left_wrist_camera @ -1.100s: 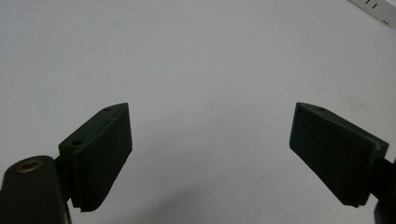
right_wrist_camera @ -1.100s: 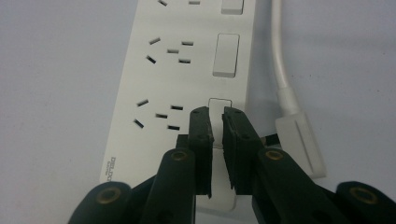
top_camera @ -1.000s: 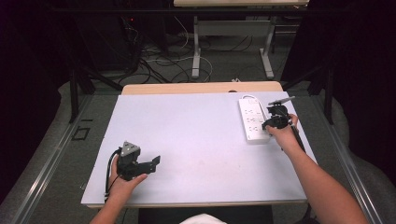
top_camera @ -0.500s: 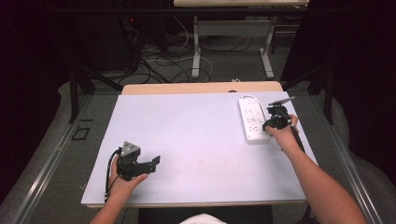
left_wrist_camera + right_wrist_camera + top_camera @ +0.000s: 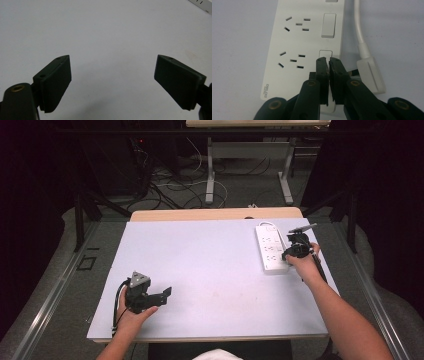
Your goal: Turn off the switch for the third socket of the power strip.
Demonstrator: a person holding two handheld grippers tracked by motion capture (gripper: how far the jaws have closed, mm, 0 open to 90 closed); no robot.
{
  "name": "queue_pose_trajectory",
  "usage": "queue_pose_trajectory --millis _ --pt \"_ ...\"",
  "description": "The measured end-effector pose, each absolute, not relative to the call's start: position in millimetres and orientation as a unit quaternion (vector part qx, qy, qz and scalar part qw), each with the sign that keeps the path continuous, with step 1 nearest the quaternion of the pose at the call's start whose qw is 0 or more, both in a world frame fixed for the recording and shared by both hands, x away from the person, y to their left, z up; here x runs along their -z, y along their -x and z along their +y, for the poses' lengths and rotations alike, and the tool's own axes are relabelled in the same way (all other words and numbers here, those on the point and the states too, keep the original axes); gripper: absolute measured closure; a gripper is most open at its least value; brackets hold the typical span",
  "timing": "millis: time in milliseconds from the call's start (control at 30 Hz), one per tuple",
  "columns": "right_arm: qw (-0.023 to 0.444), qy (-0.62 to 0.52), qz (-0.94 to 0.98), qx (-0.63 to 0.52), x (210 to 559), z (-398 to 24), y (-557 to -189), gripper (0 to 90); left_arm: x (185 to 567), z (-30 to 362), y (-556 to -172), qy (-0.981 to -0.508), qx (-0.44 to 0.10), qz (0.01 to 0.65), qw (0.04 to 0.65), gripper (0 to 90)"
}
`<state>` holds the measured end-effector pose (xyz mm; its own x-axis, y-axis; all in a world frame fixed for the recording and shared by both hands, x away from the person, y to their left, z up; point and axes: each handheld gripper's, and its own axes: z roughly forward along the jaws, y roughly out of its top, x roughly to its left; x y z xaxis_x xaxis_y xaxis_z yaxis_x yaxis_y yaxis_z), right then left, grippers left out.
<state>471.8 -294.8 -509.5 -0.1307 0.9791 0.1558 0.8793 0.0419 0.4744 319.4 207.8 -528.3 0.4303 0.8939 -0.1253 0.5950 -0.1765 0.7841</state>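
Note:
A white power strip (image 5: 270,247) lies at the table's far right, seen close in the right gripper view as the power strip (image 5: 294,40) with socket holes and rocker switches. My right gripper (image 5: 287,255) is at its near end. In its own view the right gripper (image 5: 329,60) is shut, its jaws having just closed the last bit with nothing between them, and its tips rest at the nearest switch (image 5: 325,53). My left gripper (image 5: 167,292) sits low over the near left of the table. In the left gripper view, the left gripper (image 5: 112,75) is open wide over bare surface.
A white plug (image 5: 370,73) and its cable (image 5: 359,25) lie right beside the strip. The white table top (image 5: 210,265) ends in a wooden strip (image 5: 215,214) at the far edge. Beyond it are floor cables (image 5: 170,185) and desk legs (image 5: 210,175).

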Motion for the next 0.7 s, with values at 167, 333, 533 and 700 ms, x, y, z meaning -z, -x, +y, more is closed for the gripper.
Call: queue_pose_trajectory --millis 167,333,533,700 --pt "0.100 -0.656 0.709 -0.239 510.0 -296.2 -473.4 86.5 528.2 207.6 -319.2 -0.745 -0.186 0.500 0.402 14.0" --pt "0.091 -0.659 0.710 -0.229 511.0 -297.0 -474.4 89.5 527.3 208.5 -319.2 -0.750 -0.184 0.496 0.397 14.0" --pt "0.093 -0.659 0.709 -0.233 511.9 -297.7 -474.3 89.5 528.3 207.9 -319.3 -0.745 -0.186 0.499 0.402 14.0" --pt "0.093 -0.660 0.707 -0.234 511.9 -297.7 -474.0 89.4 528.1 208.3 -319.4 -0.746 -0.188 0.497 0.401 14.0"
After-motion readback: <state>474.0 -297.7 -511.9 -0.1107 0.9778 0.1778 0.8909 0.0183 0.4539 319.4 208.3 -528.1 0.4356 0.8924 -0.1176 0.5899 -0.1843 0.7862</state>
